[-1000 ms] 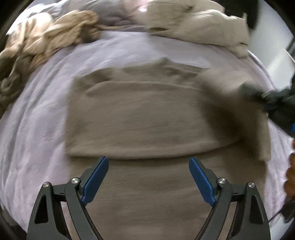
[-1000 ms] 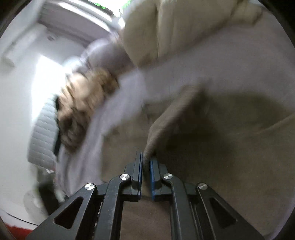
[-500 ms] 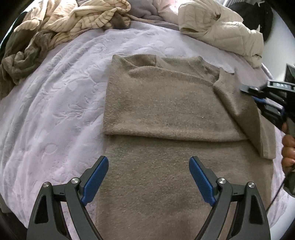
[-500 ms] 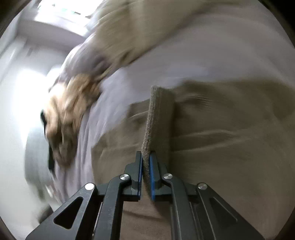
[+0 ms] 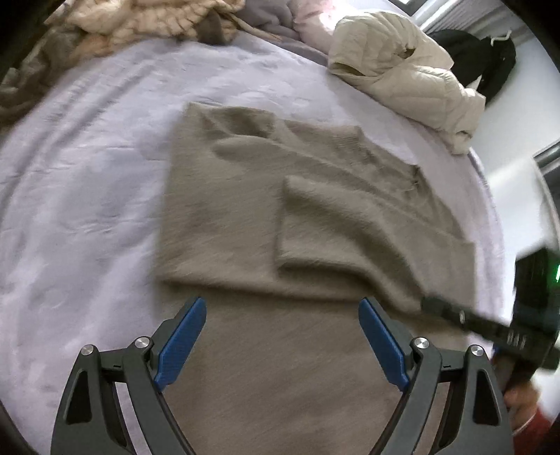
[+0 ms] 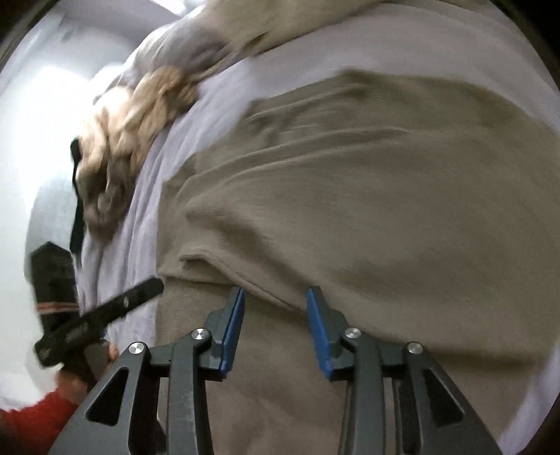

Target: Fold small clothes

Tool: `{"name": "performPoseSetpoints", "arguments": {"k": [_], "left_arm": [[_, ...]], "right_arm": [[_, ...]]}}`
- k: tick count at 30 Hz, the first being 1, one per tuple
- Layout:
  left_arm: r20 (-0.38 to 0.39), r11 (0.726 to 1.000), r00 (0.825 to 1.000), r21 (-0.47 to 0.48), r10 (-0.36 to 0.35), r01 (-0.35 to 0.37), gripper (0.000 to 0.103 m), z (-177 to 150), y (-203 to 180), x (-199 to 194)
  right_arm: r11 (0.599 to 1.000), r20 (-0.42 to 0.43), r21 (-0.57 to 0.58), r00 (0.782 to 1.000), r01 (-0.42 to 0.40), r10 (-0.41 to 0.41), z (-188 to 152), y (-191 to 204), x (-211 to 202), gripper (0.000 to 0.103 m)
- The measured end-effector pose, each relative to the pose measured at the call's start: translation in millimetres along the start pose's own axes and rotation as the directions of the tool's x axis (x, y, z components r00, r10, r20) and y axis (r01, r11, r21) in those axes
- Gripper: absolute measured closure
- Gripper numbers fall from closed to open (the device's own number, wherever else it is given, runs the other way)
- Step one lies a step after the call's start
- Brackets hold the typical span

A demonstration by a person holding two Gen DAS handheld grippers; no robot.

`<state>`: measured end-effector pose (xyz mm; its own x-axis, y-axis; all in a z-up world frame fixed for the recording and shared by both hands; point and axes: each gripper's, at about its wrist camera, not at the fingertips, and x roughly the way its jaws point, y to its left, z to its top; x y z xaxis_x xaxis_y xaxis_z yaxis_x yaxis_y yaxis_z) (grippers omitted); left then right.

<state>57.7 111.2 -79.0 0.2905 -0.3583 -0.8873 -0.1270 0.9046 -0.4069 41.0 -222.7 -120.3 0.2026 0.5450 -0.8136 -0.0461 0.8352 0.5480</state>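
A taupe knitted sweater (image 5: 245, 217) lies flat on the lilac bedspread (image 5: 87, 182), with both sleeves folded across its chest. The right sleeve (image 5: 336, 224) rests on top, its cuff near the middle. My left gripper (image 5: 281, 329) hovers open over the sweater's lower body, with nothing between its blue pads. My right gripper (image 6: 276, 297) is open just above the folded sleeve's edge (image 6: 252, 280); the sweater (image 6: 367, 196) fills that view. The right gripper's black finger (image 5: 455, 315) also shows at the sweater's right edge in the left wrist view.
A cream quilted jacket (image 5: 402, 73) lies at the far right of the bed, with a dark garment (image 5: 490, 59) behind it. A heap of beige and striped clothes (image 5: 140, 17) sits at the far left. A hand in a red sleeve (image 6: 42, 406) holds the left gripper.
My right gripper has laid the sleeve across the chest and opened, letting it go. The left gripper stayed open while its view shifted over the sweater.
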Motion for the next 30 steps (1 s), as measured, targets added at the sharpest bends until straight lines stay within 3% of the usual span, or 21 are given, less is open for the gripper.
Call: {"name": "performPoseSetpoints", "arguments": {"k": [3, 6, 9, 10, 12, 14, 15, 16, 17, 21, 24, 26, 28, 30], "left_arm": [[-0.024, 0.998, 0.999, -0.042, -0.041, 0.040, 0.014, 12, -3, 16], [-0.028, 0.993, 0.997, -0.095, -0.070, 0.067, 0.014, 23, -6, 29], [-0.023, 0.987, 0.995, -0.134, -0.096, 0.092, 0.014, 30, -9, 33], [-0.022, 0.985, 0.994, -0.142, -0.103, 0.099, 0.014, 32, -10, 35], [-0.021, 0.984, 0.995, -0.154, -0.097, 0.093, 0.028, 35, -12, 38], [-0.036, 0.987, 0.996, -0.146, -0.079, 0.073, 0.082, 36, -13, 45], [-0.045, 0.983, 0.993, -0.156, -0.105, 0.097, 0.092, 36, -11, 47], [-0.045, 0.978, 0.991, -0.170, -0.129, 0.120, 0.095, 36, -8, 47], [-0.031, 0.976, 0.990, -0.175, -0.136, 0.129, 0.095, 37, -7, 44], [0.066, 0.984, 0.987, -0.097, -0.146, 0.152, 0.095, 42, -16, 13], [0.059, 0.991, 0.992, -0.058, -0.113, 0.117, 0.095, 39, -11, 14], [0.016, 0.996, 0.997, -0.044, -0.076, 0.077, 0.095, 32, -6, 28], [-0.006, 0.999, 0.999, -0.011, -0.039, 0.039, 0.095, 25, -4, 35], [-0.002, 1.000, 1.000, 0.003, 0.002, -0.002, 0.084, 19, -3, 32]], "right_arm": [[0.990, 0.053, 0.140, 0.999, -0.011, 0.004, -17, -35, -24, 0.062], [0.945, 0.129, 0.317, 0.991, -0.075, 0.035, -36, -75, -48, 0.061], [0.863, 0.216, 0.479, 0.974, -0.161, 0.062, -52, -114, -61, 0.060], [0.819, 0.254, 0.536, 0.964, -0.205, 0.075, -58, -128, -62, 0.060], [0.749, 0.316, 0.600, 0.943, -0.280, 0.099, -64, -145, -60, 0.060], [0.693, 0.373, 0.633, 0.920, -0.345, 0.117, -66, -156, -58, 0.060], [0.669, 0.399, 0.642, 0.908, -0.375, 0.126, -65, -160, -57, 0.064], [0.660, 0.407, 0.647, 0.905, -0.383, 0.126, -62, -160, -54, 0.084], [0.668, 0.404, 0.641, 0.906, -0.377, 0.123, -56, -159, -55, 0.095], [0.807, 0.394, 0.495, 0.911, -0.322, 0.122, -21, -138, -77, 0.096], [0.877, 0.307, 0.431, 0.948, -0.213, 0.080, -9, -129, -71, 0.096], [0.890, 0.235, 0.435, 0.971, -0.139, 0.037, -9, -132, -55, 0.096], [0.883, 0.204, 0.452, 0.978, -0.124, 0.032, -17, -138, -46, 0.095], [0.871, 0.209, 0.473, 0.977, -0.134, 0.037, -22, -141, -47, 0.090]]}}
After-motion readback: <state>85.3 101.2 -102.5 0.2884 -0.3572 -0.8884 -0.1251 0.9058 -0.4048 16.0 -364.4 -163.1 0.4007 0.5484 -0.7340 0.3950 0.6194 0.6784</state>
